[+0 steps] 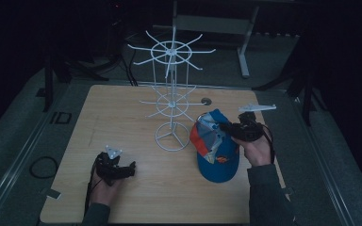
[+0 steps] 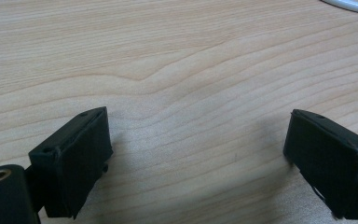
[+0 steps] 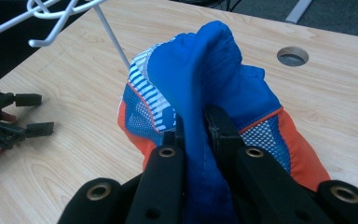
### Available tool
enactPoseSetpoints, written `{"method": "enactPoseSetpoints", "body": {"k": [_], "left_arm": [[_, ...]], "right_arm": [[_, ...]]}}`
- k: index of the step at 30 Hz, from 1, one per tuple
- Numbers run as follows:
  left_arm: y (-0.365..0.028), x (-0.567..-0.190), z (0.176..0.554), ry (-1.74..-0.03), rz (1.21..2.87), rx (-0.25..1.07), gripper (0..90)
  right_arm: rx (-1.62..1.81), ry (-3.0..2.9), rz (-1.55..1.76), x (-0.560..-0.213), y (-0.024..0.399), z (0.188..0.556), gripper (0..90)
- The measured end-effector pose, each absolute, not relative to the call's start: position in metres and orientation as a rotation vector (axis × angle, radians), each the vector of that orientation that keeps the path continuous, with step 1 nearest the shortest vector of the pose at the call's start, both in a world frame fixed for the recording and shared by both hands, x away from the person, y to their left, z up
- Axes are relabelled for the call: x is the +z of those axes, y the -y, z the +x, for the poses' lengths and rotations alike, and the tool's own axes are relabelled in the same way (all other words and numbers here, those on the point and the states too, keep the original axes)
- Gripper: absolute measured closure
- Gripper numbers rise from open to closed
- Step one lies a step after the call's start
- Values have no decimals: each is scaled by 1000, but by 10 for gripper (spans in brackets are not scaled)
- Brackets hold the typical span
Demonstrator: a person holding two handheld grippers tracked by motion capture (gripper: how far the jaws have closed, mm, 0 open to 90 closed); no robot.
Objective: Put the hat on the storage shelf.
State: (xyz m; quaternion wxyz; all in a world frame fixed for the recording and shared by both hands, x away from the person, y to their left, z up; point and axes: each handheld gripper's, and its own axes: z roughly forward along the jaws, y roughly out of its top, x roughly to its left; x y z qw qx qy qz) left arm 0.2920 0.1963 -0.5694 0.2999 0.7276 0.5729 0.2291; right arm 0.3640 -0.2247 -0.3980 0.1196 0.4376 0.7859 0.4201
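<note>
So far the grasp is made: the right gripper [image 3: 196, 133] has its fingers [image 3: 221, 128] pinched tight on a fold of the blue and orange cap [image 1: 215, 146], lifting its crown while the brim rests on the desk [image 1: 122, 108] just beside the base of the white wire rack [image 1: 171, 101]. Hanging it on a rack hook looks to be what remains. The left gripper [image 1: 131, 168] rests near the rack's base. The left gripper view shows its fingers [image 2: 77, 158] wide apart, holding nothing; the right gripper view shows the pinched fold up close.
</note>
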Motion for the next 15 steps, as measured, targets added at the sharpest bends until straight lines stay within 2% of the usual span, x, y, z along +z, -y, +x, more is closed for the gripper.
{"method": "enactPoseSetpoints", "body": {"k": [15], "left_arm": [[-196,-569,292,-1520,1933,606,78]], "right_arm": [[1249,-2281,1216,-379,231,356,849]]}}
